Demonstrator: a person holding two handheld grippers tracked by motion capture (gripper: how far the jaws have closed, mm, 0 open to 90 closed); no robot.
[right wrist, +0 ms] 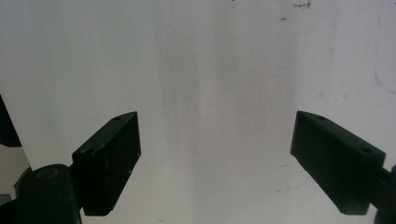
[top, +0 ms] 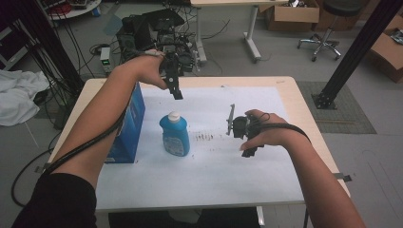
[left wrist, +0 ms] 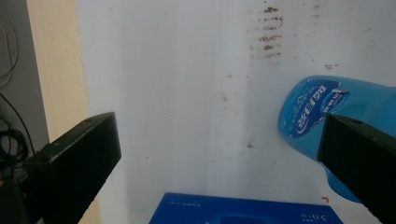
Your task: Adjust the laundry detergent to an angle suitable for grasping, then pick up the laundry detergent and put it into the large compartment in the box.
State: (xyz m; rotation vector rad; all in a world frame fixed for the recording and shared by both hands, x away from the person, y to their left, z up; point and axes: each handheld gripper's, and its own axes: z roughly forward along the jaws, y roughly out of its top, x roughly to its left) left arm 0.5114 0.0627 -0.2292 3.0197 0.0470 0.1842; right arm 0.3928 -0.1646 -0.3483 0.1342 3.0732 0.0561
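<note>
A blue bottle [top: 174, 137] with a white cap stands upright in the middle of the white paper sheet [top: 214, 166]. My left gripper [top: 177, 93] hangs above and just behind it, pointing down, jaws wide apart and empty. In the left gripper view the left gripper [left wrist: 217, 130] is open, with the bottle [left wrist: 317, 109] by its right jaw. A blue box [top: 129, 128] stands upright at the paper's left edge, and its top [left wrist: 243, 212] shows below the jaws. My right gripper [top: 249, 150] hovers to the right of the bottle. In its own view the right gripper [right wrist: 215, 126] is open over bare paper.
Dark smudges [top: 206, 137] mark the paper between the bottle and the right hand. The wooden table [top: 304, 109] has edges close to the sheet on all sides. Behind the table are cables and equipment [top: 152, 33], and a black post [top: 351, 52] stands at the right.
</note>
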